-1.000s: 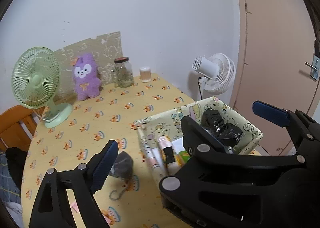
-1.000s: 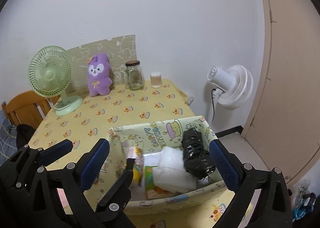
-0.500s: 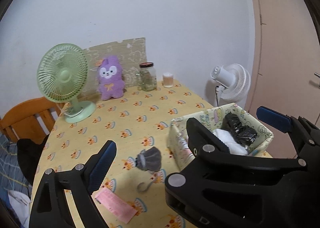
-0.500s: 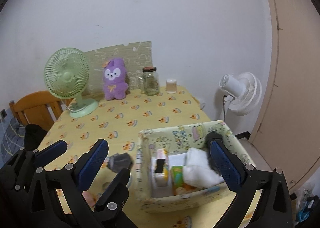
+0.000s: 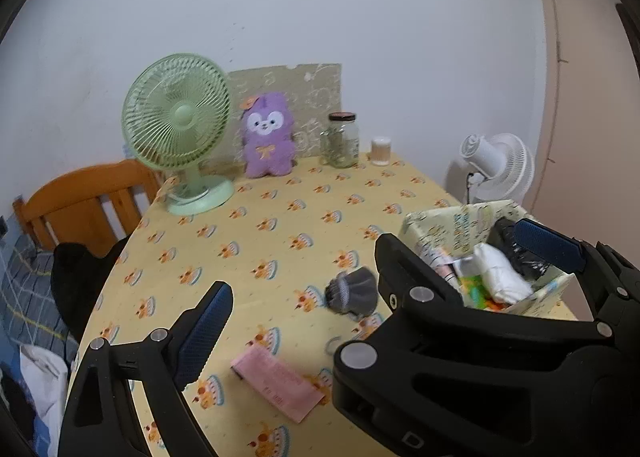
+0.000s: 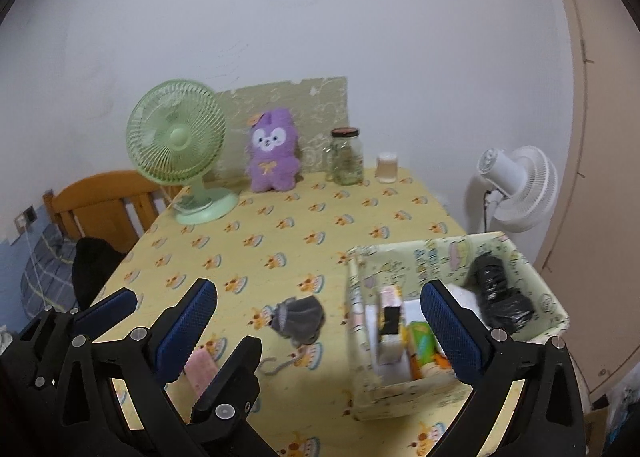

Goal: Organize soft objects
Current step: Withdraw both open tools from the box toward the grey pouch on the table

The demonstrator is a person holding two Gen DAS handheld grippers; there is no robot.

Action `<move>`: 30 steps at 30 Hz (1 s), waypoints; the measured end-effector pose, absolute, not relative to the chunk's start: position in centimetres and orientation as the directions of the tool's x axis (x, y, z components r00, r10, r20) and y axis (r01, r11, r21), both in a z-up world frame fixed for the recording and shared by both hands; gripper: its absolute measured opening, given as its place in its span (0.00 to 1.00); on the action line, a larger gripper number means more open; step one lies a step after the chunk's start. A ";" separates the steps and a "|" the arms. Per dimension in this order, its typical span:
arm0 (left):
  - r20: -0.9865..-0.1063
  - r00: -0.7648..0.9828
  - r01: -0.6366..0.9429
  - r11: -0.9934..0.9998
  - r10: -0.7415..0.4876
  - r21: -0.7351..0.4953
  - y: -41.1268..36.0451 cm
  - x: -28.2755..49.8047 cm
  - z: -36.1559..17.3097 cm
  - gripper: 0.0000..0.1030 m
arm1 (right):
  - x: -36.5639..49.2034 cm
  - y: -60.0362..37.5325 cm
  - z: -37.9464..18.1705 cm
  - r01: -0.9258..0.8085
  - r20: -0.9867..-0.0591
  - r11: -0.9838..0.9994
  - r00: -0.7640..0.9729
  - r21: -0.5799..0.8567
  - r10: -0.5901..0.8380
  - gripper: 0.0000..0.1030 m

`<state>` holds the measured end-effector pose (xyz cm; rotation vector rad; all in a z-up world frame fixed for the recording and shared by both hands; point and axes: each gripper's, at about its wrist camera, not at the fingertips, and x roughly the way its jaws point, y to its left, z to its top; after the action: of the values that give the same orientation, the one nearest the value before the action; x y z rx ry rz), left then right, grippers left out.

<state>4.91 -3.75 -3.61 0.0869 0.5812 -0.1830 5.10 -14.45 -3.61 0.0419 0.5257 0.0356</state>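
A grey soft pouch with a thin cord lies on the yellow tablecloth, just left of the patterned fabric box. The box holds a white soft bundle, a black plastic bag and small packets. A flat pink packet lies nearer me. A purple plush toy sits at the back by the wall. My left gripper and right gripper both hang open above the table's near side, holding nothing, their fingers interleaved.
A green desk fan stands at the back left, with a glass jar and a small cup at the back right. A white fan stands beyond the table's right edge. A wooden chair is at the left.
Both grippers have drawn back from the box, which now sits further right in both views. The grey pouch and pink packet have come into view. Both grippers stayed open.
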 end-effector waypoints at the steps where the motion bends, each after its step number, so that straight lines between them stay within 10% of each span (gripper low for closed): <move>1: -0.558 0.818 0.188 0.982 -0.142 0.026 -3.4 4.9 -3.9 0.91 | 5.2 -14.2 -3.8 -0.029 -0.503 0.998 0.863 0.049 0.049 1.00; 30: -0.665 0.743 0.038 0.997 -0.074 -0.068 0.8 5.6 -12.0 0.91 | 7.2 -9.9 -11.7 -0.088 -0.584 0.996 0.808 0.011 0.078 1.00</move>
<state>5.62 0.79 -12.03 -0.0513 0.7303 -0.0610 7.23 -9.89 -11.67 -0.0165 0.6240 0.0885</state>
